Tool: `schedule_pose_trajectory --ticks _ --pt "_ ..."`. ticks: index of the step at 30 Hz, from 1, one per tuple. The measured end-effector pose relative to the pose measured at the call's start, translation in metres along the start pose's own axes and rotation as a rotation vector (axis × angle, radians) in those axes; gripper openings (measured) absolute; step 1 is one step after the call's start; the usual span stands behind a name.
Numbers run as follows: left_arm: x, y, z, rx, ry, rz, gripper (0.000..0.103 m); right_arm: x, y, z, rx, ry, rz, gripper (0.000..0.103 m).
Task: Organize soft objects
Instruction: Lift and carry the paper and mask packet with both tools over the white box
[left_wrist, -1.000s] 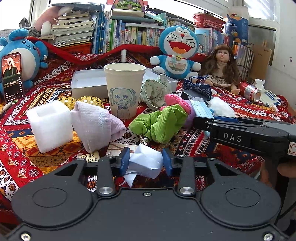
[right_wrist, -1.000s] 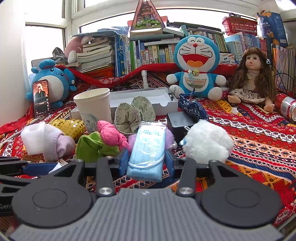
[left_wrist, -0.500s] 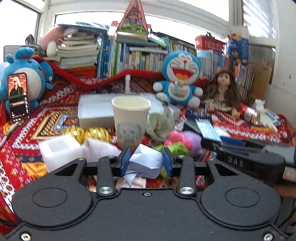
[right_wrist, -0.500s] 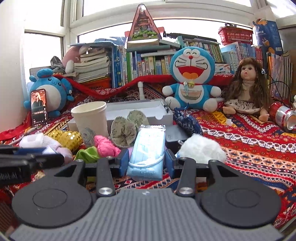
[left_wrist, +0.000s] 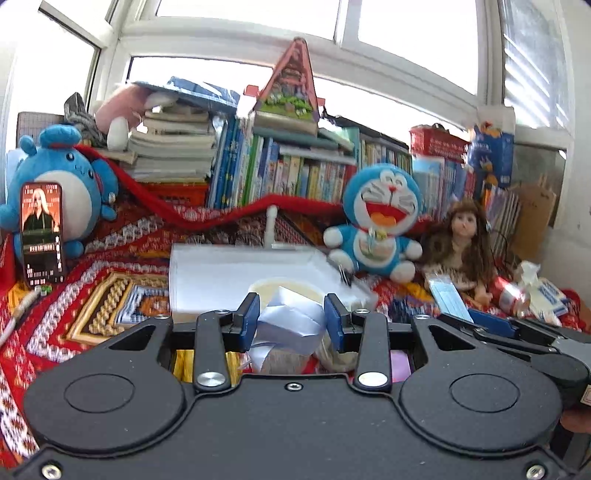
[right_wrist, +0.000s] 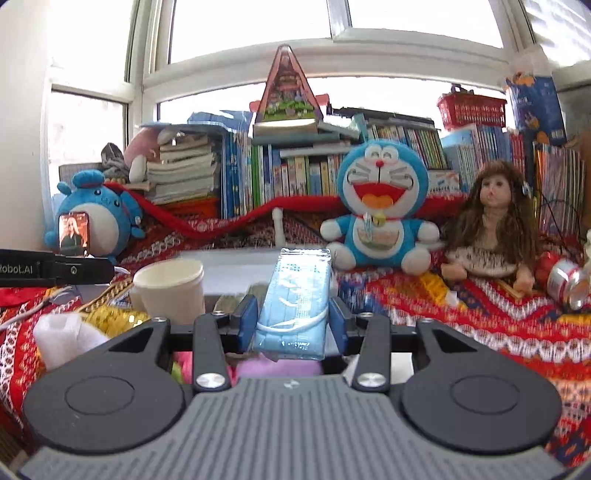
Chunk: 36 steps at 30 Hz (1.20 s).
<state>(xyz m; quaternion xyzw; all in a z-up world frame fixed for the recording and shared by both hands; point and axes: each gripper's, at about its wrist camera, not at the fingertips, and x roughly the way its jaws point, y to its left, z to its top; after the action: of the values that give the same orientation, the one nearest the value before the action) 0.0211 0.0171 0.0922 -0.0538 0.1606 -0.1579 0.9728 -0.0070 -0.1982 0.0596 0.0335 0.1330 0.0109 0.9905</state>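
Fingers (left_wrist: 248, 322) of our left gripper (left_wrist: 291, 320) pinch crumpled white paper (left_wrist: 290, 319); our right gripper (right_wrist: 292, 319) clamps a packaged face mask (right_wrist: 295, 295), whose slick wrapper could slip.

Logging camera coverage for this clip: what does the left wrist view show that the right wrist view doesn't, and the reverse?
Only the left wrist view shows the left gripper shut on a crumpled white paper, with the right gripper seen from the side.

Only the right wrist view shows the right gripper's jaws closed on the blue mask pack and the full side of the paper cup.

Both show the white box, blue cat plush, doll, phone and books.
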Motion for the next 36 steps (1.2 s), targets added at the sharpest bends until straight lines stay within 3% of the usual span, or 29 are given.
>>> schedule_pose_trajectory --ticks 10,15,20,30,36 --pt "0.040 0.028 0.060 -0.070 0.009 0.000 0.036 0.040 -0.018 0.050 0.053 0.019 0.107 0.047" --pt "0.084 0.047 0.080 -0.135 0.101 -0.013 0.036 0.074 -0.028 0.077 0.076 0.059 0.138 0.047" --pt "0.138 0.064 0.092 -0.195 0.219 -0.020 0.036 0.118 -0.035 0.094 0.100 0.159 0.194 0.047" --pt "0.238 0.093 0.086 -0.259 0.430 0.044 0.036 0.202 -0.029 0.082 0.079 0.362 0.187 0.048" --pt "0.274 0.102 0.076 -0.282 0.488 0.090 0.036 0.234 -0.021 0.066 0.074 0.448 0.164 0.048"
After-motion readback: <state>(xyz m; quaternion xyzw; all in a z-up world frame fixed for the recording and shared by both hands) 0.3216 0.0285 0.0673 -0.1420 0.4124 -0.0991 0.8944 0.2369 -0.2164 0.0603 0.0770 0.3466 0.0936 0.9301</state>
